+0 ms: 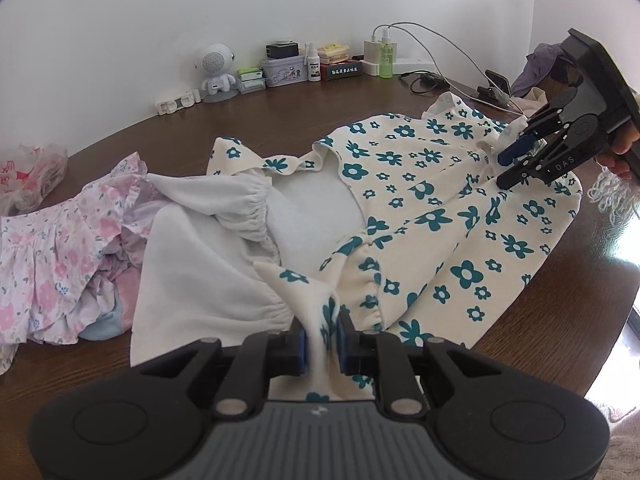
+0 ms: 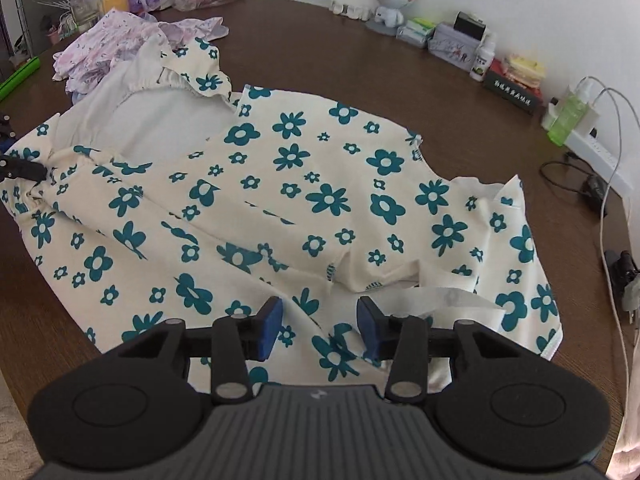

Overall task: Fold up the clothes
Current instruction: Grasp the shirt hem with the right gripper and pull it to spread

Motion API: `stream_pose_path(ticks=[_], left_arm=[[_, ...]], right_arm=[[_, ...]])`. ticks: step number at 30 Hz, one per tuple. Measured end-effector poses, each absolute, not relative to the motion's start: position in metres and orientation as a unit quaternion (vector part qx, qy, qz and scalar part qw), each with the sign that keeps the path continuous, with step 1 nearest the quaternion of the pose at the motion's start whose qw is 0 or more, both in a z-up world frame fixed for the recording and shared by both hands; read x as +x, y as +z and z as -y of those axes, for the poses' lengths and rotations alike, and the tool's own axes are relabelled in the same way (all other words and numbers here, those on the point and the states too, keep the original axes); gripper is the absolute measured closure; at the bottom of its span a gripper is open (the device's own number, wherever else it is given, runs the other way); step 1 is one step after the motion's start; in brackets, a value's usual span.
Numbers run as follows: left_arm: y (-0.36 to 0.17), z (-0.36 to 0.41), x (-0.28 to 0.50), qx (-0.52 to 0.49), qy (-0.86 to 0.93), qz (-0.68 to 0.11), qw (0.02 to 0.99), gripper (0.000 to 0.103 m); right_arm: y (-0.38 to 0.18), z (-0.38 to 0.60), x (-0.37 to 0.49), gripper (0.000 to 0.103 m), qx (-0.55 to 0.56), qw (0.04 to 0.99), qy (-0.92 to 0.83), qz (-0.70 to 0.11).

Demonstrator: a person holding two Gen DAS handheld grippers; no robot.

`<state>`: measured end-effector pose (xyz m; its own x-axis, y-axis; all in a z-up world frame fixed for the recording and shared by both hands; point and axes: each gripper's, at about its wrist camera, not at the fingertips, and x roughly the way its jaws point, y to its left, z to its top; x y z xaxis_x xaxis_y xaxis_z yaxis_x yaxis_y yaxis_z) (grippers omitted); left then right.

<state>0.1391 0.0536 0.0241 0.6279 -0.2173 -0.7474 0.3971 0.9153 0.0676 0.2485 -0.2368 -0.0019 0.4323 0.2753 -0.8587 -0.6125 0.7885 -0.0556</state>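
Left tool (image 1: 322, 342) pinches the floral garment (image 1: 432, 208); right tool (image 2: 320, 330) gapes wide (apparently touching nothing), pink clothes (image 1: 60, 256) alongside.

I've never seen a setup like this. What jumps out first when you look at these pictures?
The cream garment with teal flowers spreads across the middle of the brown table. The left gripper pinches a fold of it at the near edge, while the right gripper hangs open just above the cloth. A crumpled pink floral garment lies to the left, and a small white robot-shaped figure stands by the wall.
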Motion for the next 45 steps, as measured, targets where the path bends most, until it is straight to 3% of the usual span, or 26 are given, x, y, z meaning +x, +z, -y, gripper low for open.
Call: stream_pose_path(ticks=[2, 7, 9, 13, 21, 32, 35, 37, 39, 40, 42, 43, 44, 45], left_arm=[[0.023, -0.054, 0.140, 0.115, -0.174, -0.397, 0.894, 0.088], [0.018, -0.051, 0.144, 0.122, -0.181, -0.403, 0.889, 0.088], [0.018, -0.051, 0.144, 0.125, -0.184, -0.400, 0.889, 0.088], [0.024, -0.053, 0.140, 0.119, -0.184, -0.388, 0.895, 0.095], [0.061, -0.056, 0.107, 0.131, -0.200, -0.347, 0.907, 0.096], [0.030, -0.051, 0.076, 0.142, -0.212, -0.392, 0.884, 0.095], [0.031, -0.052, 0.076, 0.132, -0.220, -0.391, 0.884, 0.087], [0.031, -0.052, 0.076, 0.125, -0.226, -0.390, 0.884, 0.065], [0.031, -0.052, 0.076, 0.118, -0.231, -0.389, 0.884, 0.051], [0.030, -0.050, 0.077, 0.119, -0.233, -0.391, 0.883, 0.051], [0.026, -0.045, 0.080, 0.130, -0.233, -0.396, 0.879, 0.056], [0.025, -0.042, 0.080, 0.138, -0.237, -0.399, 0.875, 0.084], [0.024, -0.041, 0.079, 0.143, -0.242, -0.401, 0.872, 0.098], [0.025, -0.041, 0.077, 0.143, -0.246, -0.401, 0.871, 0.096]], right_arm=[[-0.005, 0.237, 0.258, 0.061, -0.166, 0.814, 0.279, -0.482], [-0.005, 0.238, 0.264, 0.093, -0.137, 0.794, 0.305, -0.508], [0.001, 0.244, 0.261, 0.098, -0.114, 0.801, 0.307, -0.502], [0.014, 0.256, 0.256, 0.100, -0.066, 0.813, 0.309, -0.488], [0.064, 0.290, 0.199, 0.100, -0.034, 0.823, 0.351, -0.446], [0.013, 0.297, 0.136, 0.096, -0.060, 0.800, 0.319, -0.505], [0.013, 0.302, 0.134, 0.087, -0.036, 0.812, 0.309, -0.493], [0.011, 0.303, 0.135, 0.078, -0.027, 0.818, 0.307, -0.486], [0.008, 0.302, 0.137, 0.071, -0.023, 0.821, 0.305, -0.482], [0.005, 0.300, 0.140, 0.071, -0.022, 0.819, 0.305, -0.486], [-0.002, 0.297, 0.144, 0.070, -0.020, 0.814, 0.306, -0.492], [-0.004, 0.295, 0.144, 0.073, -0.020, 0.810, 0.311, -0.497], [-0.005, 0.293, 0.144, 0.082, -0.017, 0.804, 0.318, -0.503], [-0.005, 0.293, 0.143, 0.096, -0.005, 0.792, 0.336, -0.510]])
